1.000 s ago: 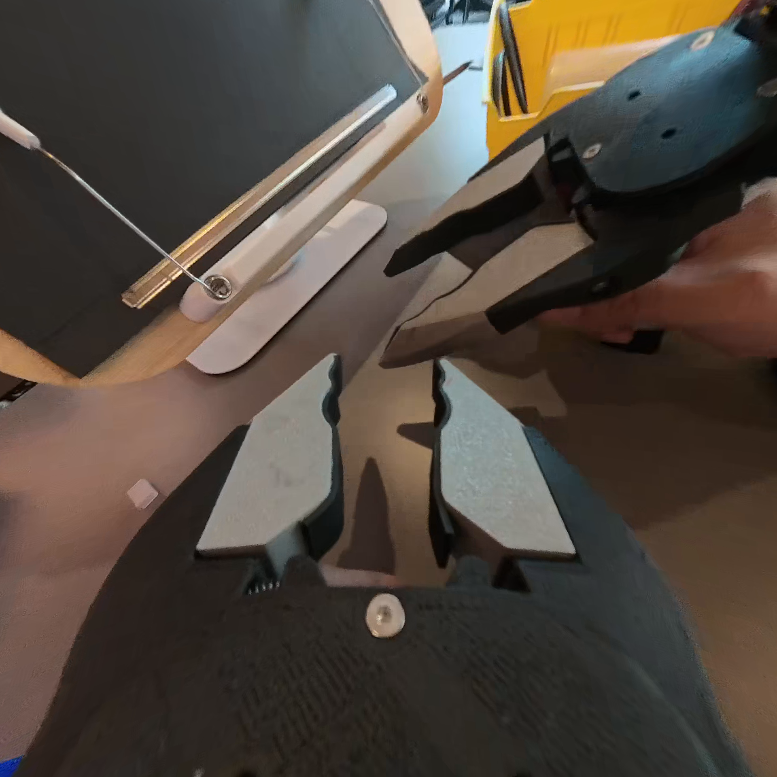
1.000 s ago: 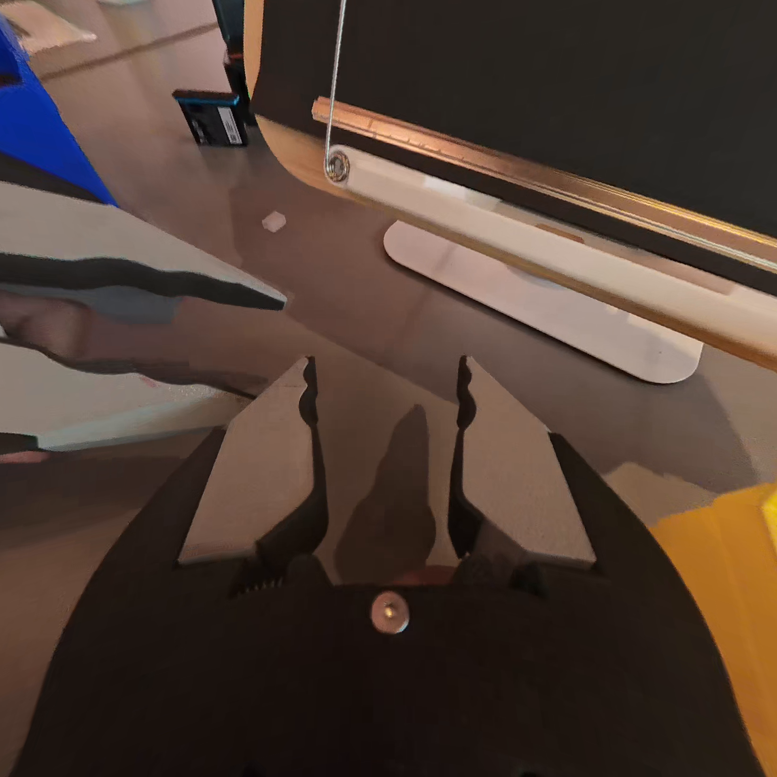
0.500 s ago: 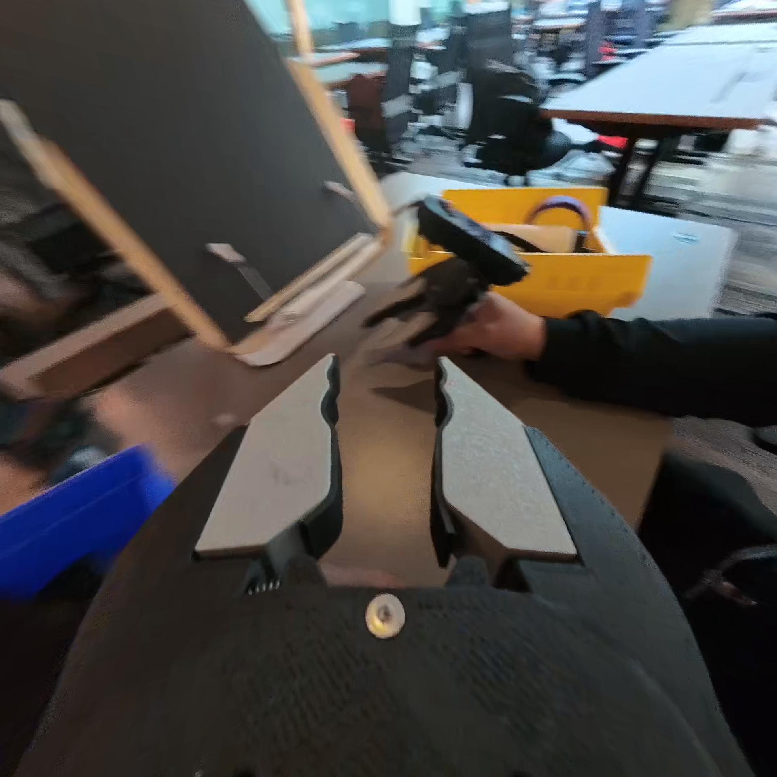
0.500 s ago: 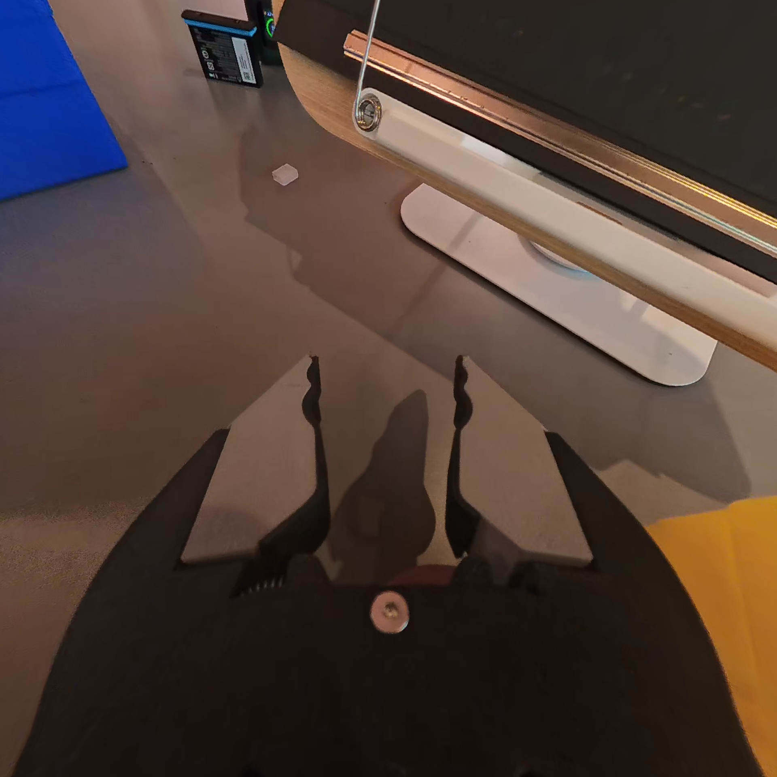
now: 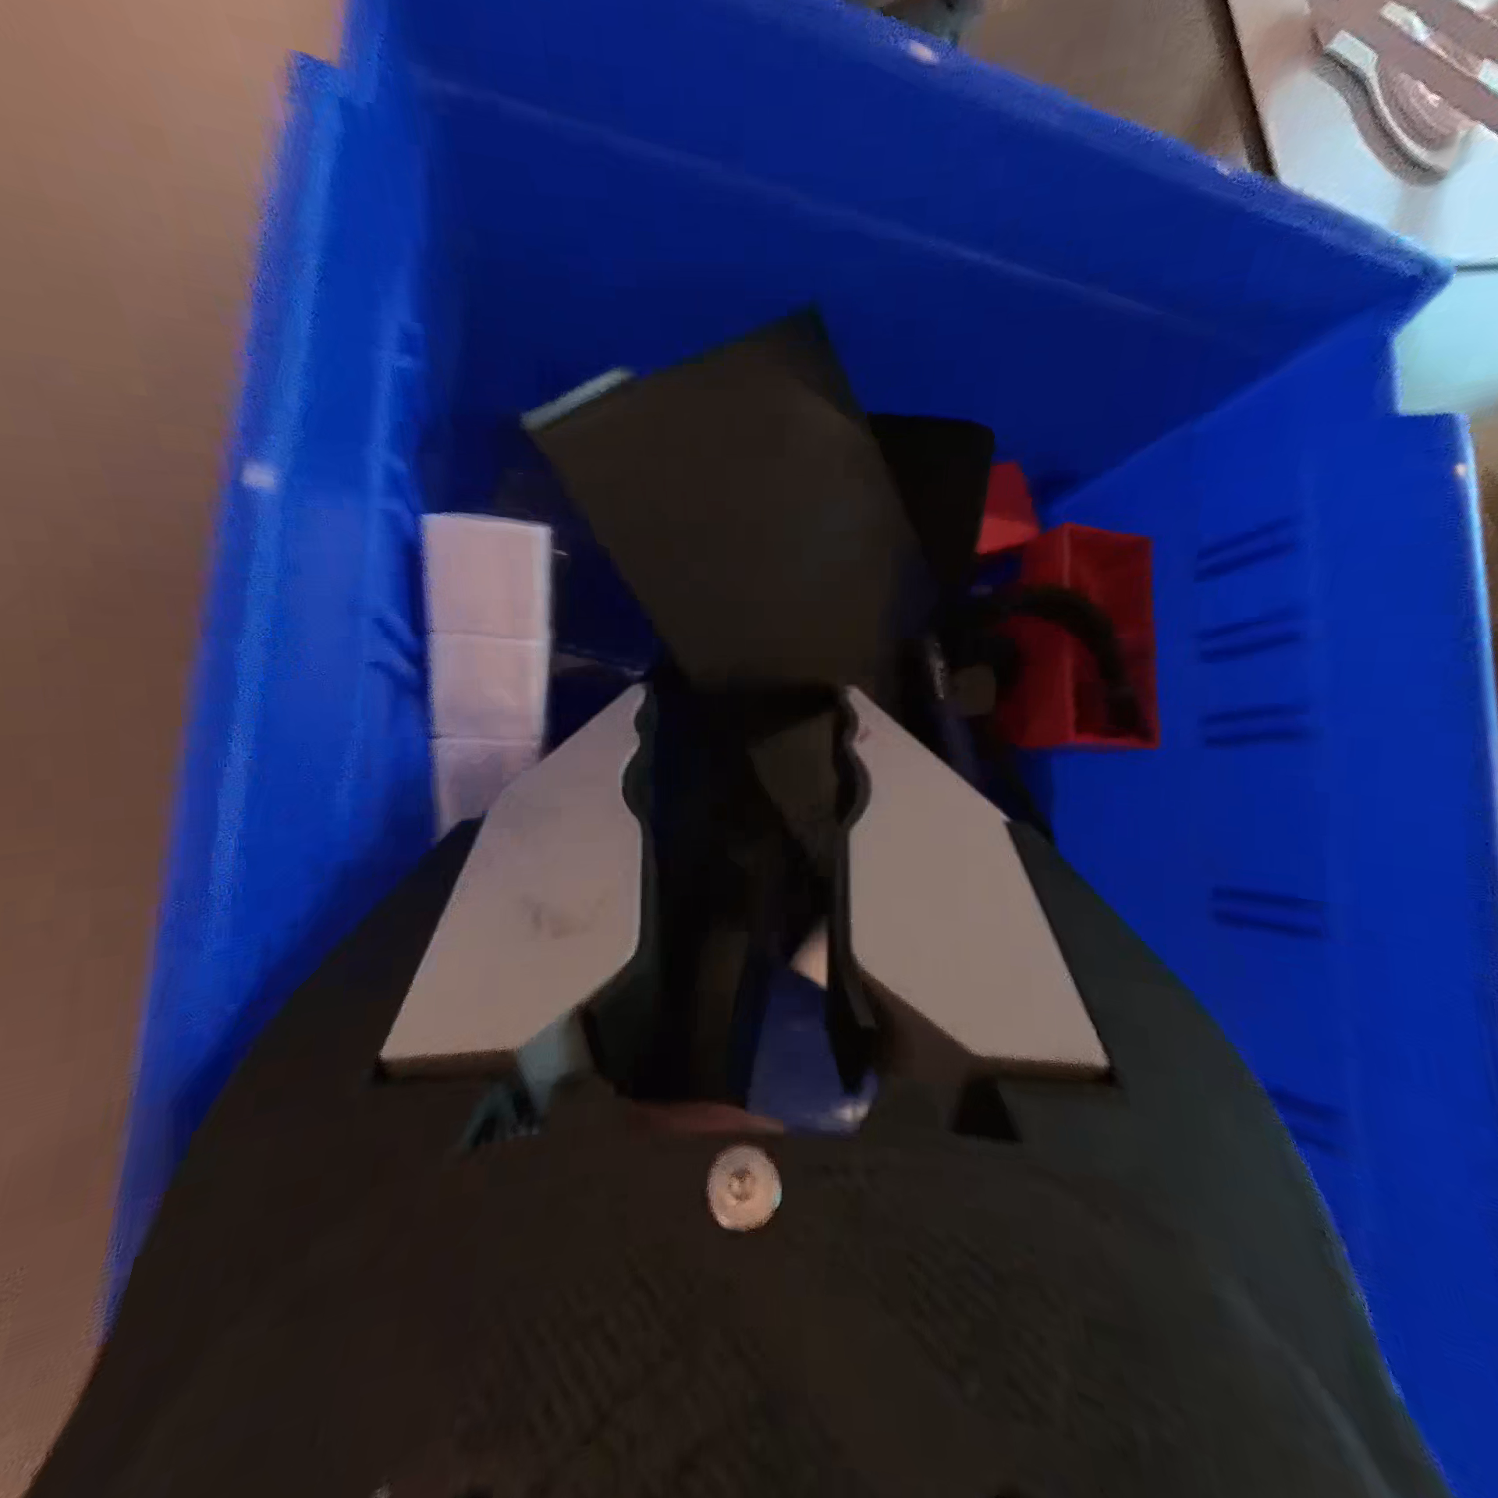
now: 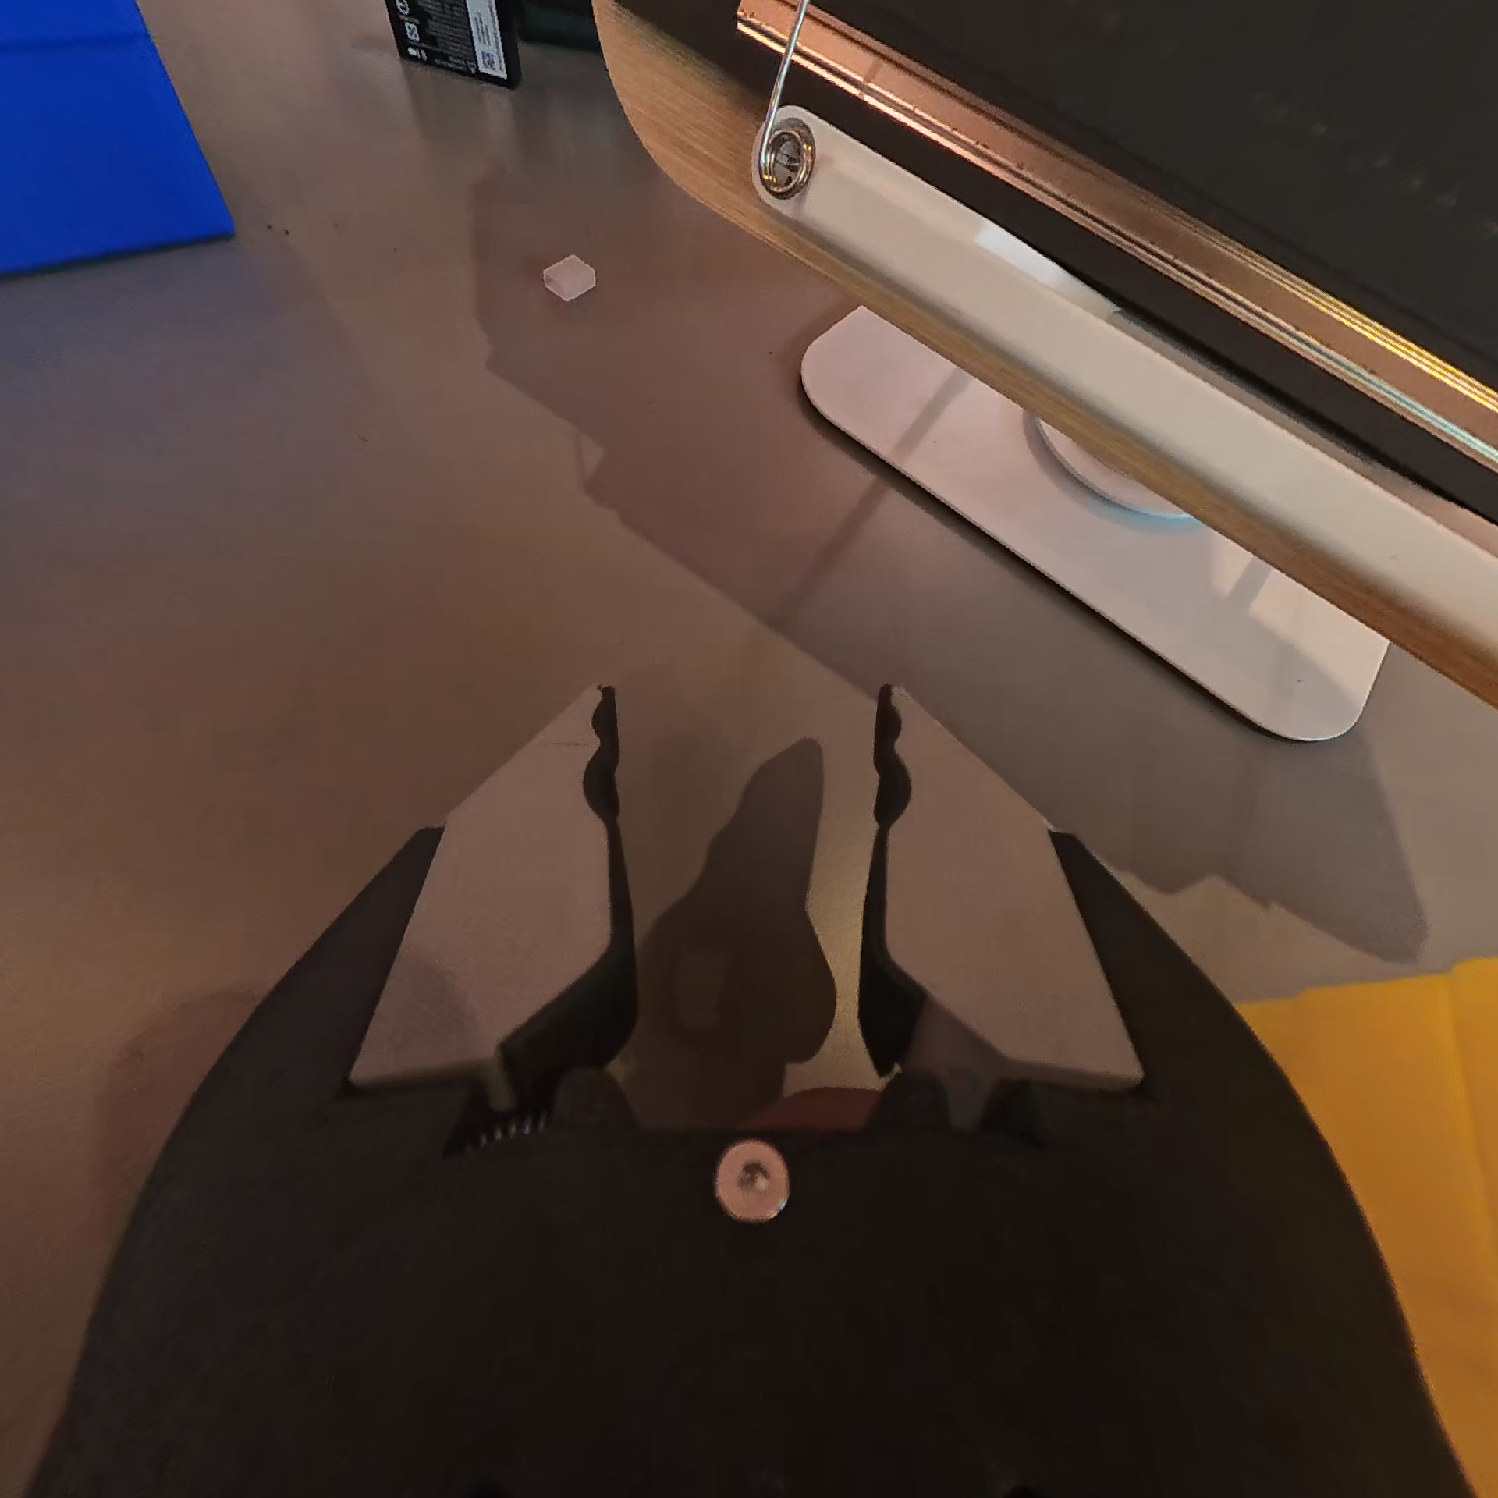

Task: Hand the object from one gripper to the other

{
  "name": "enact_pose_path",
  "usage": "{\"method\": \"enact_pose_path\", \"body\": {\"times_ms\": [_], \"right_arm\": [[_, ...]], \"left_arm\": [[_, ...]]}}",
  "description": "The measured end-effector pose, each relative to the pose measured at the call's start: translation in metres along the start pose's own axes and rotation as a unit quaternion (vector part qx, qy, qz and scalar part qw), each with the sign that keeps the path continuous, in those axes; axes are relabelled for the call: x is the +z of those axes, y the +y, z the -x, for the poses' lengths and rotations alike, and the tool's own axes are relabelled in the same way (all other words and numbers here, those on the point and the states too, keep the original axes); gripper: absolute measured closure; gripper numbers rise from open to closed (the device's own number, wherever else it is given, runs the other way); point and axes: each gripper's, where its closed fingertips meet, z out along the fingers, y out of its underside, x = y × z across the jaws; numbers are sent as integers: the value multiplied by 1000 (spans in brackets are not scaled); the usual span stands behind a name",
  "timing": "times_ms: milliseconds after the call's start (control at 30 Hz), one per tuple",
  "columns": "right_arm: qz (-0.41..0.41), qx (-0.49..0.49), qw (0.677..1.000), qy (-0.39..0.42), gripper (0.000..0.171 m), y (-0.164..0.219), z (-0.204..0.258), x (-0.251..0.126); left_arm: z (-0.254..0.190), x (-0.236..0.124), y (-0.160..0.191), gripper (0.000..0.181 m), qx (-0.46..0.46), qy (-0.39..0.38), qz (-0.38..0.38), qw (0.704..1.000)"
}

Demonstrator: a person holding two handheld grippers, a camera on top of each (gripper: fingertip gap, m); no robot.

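My left gripper (image 5: pixel 746 701) is open and points down into a blue bin (image 5: pixel 729 203). A flat black object (image 5: pixel 729 519) lies tilted in the bin, its near end at my fingertips; the view is blurred, so I cannot tell if they touch. A white block (image 5: pixel 486 632) and a red box (image 5: pixel 1078 632) with a black cord lie beside it. My right gripper (image 6: pixel 746 689) is open and empty, low over the brown table.
A dark board with a wooden rim (image 6: pixel 1216 121) on a white stand base (image 6: pixel 1094 584) is ahead right of the right gripper. A small clear cube (image 6: pixel 569 280), a black pack (image 6: pixel 454 36), the blue bin's corner (image 6: pixel 89 138) and a yellow bin (image 6: pixel 1378 1135) surround it. The gap from one gripper's tips to the other's is roughly 40 cm. From my left tips it is roughly 5 cm to the white block (image 5: pixel 486 632); from my right, 40 cm.
My left gripper has swung away from the right gripper and the board, over to the blue bin, and now points down into it. The right gripper has moved slightly closer to the stand.
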Motion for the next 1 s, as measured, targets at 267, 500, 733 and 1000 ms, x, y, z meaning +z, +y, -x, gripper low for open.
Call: {"method": "enact_pose_path", "body": {"times_ms": [267,500,733,1000], "right_arm": [[-1,10,1000,-9,113,0,0,0],[8,-4,1000,-17,116,3,6,1],[-30,-1,997,-70,112,-7,19,-7],[-241,57,895,-370,90,-71,71,-95]], "left_arm": [[-24,-33,-26,173,40,27,-58,997],[-52,-122,-100,181,148,-75,-204,965],[-175,-176,-143,181,245,-14,-330,912],[-353,-88,-78,181,310,267,-277,869]]}}
